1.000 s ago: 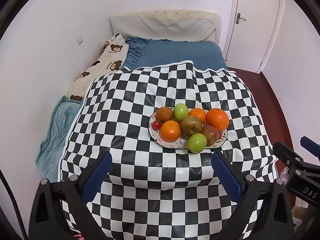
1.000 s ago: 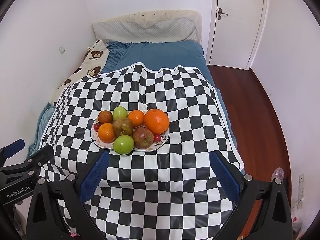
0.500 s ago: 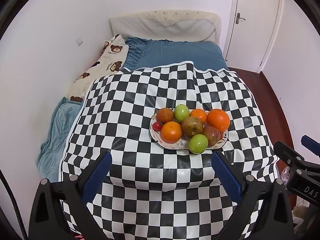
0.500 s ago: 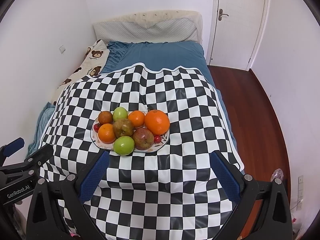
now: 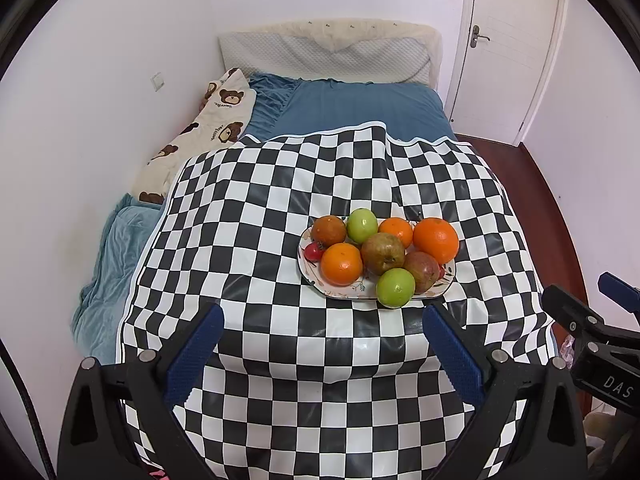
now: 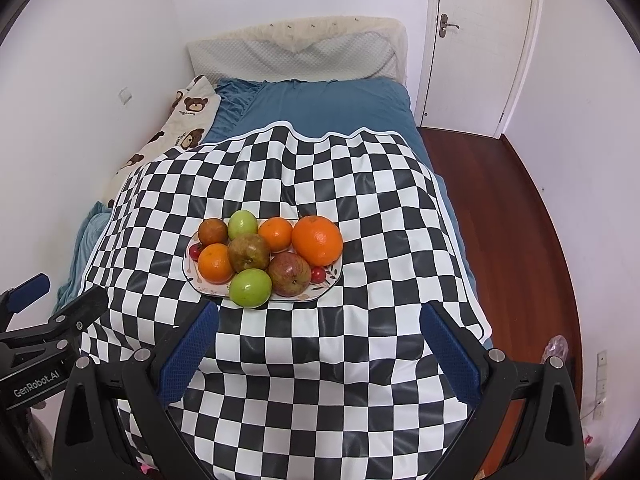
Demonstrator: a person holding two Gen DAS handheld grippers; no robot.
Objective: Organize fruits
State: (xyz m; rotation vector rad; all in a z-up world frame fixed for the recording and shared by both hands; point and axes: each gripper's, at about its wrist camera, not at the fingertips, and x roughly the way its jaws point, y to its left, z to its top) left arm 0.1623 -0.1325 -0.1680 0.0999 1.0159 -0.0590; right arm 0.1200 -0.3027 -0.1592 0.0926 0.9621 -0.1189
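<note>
While both tongs, left tongs (image 5: 320, 340) and right tongs (image 6: 318, 338), hang spread apart and empty above the checkered cloth (image 5: 248, 240) on the bed, all fruit sits piled on the plate (image 6: 326, 282). Count: three oranges (image 6: 317, 240), two green apples (image 6: 251, 287), three brownish-red fruits (image 6: 289, 274), two cherry tomatoes (image 6: 318, 274). You should judge them firm, round and prone to roll; grip across the widest middle. Tomatoes look soft, so squeeze lightly.

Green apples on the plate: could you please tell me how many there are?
2. One green apple sits at the plate's near edge; the other green apple is at the far side. More may be hidden beneath the pile.
</note>
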